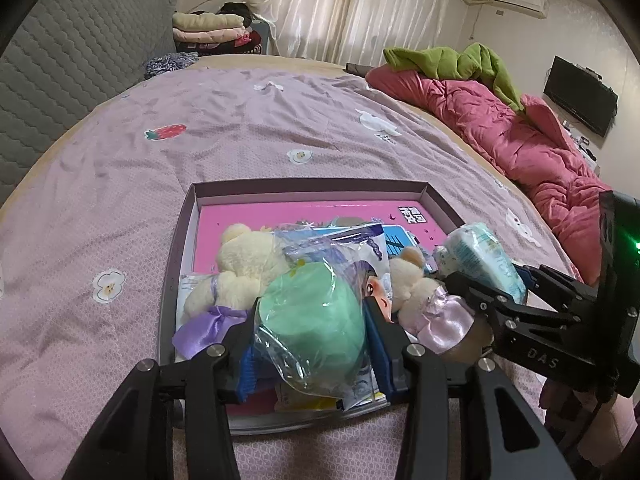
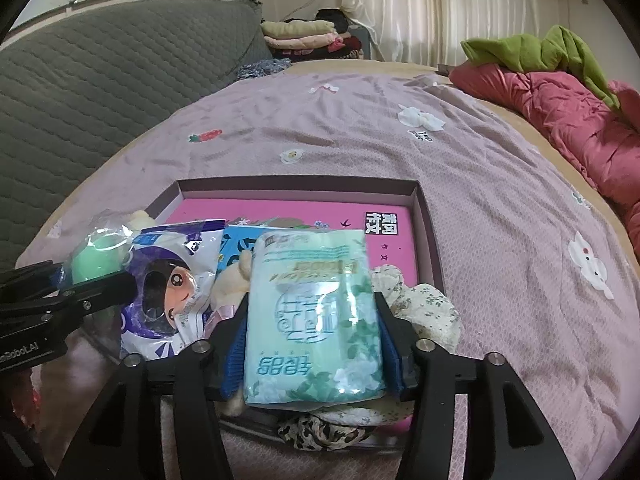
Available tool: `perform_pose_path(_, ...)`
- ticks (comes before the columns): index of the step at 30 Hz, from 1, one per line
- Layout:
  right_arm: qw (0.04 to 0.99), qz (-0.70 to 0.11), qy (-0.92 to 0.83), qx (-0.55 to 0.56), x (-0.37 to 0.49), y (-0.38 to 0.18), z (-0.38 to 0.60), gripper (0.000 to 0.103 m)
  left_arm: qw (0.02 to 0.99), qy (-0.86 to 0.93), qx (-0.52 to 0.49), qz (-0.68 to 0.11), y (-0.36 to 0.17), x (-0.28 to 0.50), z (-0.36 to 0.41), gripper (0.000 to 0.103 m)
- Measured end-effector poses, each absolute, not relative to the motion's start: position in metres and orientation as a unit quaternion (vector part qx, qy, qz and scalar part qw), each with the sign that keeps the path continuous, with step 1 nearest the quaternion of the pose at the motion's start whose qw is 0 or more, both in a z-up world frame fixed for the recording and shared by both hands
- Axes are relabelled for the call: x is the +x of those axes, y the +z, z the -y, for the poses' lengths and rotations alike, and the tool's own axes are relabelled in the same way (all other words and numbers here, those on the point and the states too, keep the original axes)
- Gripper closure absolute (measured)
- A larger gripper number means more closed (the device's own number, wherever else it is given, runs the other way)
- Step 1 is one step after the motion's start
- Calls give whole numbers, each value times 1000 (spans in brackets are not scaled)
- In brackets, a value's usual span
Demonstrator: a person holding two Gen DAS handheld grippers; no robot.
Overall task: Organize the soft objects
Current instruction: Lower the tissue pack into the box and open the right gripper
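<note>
A shallow dark box [image 1: 312, 184] with a pink book on its floor lies on the bed. In it lie two cream plush toys [image 1: 248, 256] and a cartoon-printed packet [image 2: 168, 292]. My left gripper [image 1: 312, 312] is shut on a round green soft thing in a clear bag [image 1: 320, 320], low over the box's near side. My right gripper [image 2: 312, 304] is open. A pale green tissue pack [image 2: 316, 320] lies between its pads, which stand along its sides without squeezing, and it rests on a floral cloth [image 2: 424, 304] at the box's right near corner.
The box sits on a mauve printed bedsheet [image 1: 240, 128]. A pink quilt [image 1: 520, 136] with a green blanket [image 1: 452, 60] runs along the right. A grey quilted headboard [image 1: 80, 60] stands on the left, folded clothes [image 1: 212, 28] behind. A leopard-print fabric [image 2: 320, 434] lies at the box's near edge.
</note>
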State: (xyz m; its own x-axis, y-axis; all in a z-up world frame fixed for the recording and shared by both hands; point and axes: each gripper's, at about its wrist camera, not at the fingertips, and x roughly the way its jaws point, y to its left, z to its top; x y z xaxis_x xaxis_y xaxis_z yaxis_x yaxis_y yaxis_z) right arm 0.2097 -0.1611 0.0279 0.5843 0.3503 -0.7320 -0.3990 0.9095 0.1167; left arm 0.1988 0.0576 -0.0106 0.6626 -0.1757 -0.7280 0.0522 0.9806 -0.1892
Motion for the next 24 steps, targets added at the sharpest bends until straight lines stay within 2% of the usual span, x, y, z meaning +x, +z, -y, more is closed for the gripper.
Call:
perform_pose_path(11, 898, -384, 213, -40, 202, 39, 159, 31, 911, -60, -81, -401, -9, 198, -58, 56)
perform_pose_path(24, 904, -366, 215, -49, 194, 49, 161, 31, 918, -56, -87, -383, 0, 195, -63, 46)
